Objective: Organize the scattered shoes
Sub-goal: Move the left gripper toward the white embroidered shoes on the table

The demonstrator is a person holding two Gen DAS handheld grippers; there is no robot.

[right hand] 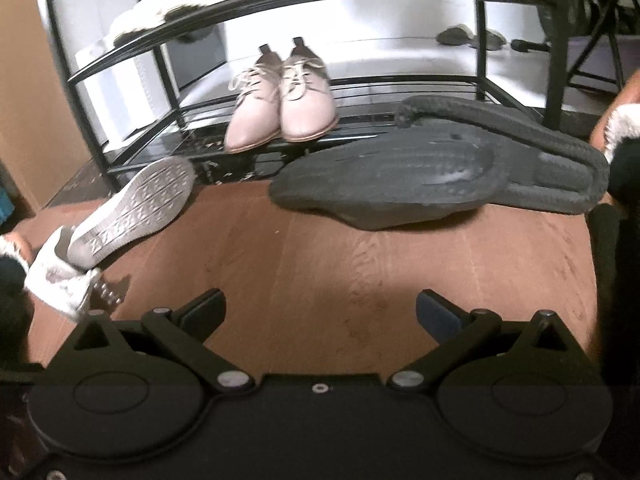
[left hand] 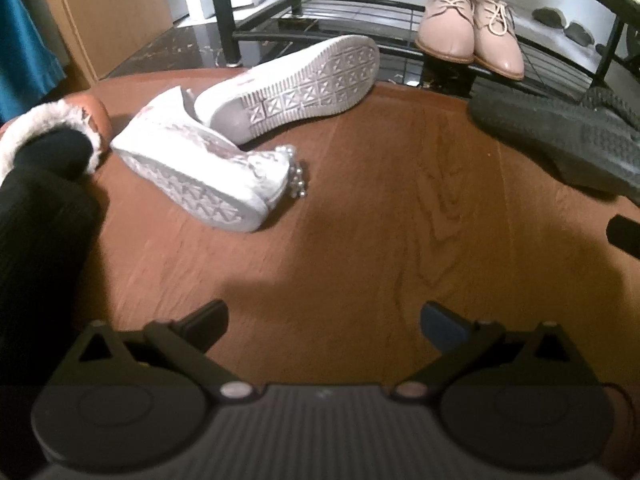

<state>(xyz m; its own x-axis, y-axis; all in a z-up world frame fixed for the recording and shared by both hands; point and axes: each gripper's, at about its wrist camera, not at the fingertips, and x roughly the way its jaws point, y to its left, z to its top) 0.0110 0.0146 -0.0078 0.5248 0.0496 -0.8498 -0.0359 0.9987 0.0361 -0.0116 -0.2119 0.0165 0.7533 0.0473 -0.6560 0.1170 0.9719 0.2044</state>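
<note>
Two pairs left scattered on brown wooden floor [left hand: 360, 200]: white patterned-sole sneakers [left hand: 248, 120] tipped over left, black knitted slip-ons [right hand: 440, 172] upturned by black metal rack [right hand: 280, 0]. Both left gripper [left hand: 324, 322] and right gripper [right hand: 320, 316] spread wide, holding nothing, hovering between picks. Next, probably: reach forward, pinch one shoe's rim, shelve beside pink lace-up shoes [right hand: 280, 100].

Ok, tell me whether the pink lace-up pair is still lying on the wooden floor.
No, the pink lace-up pair stands side by side on the lower shelf of the black rack, off the floor.
</note>
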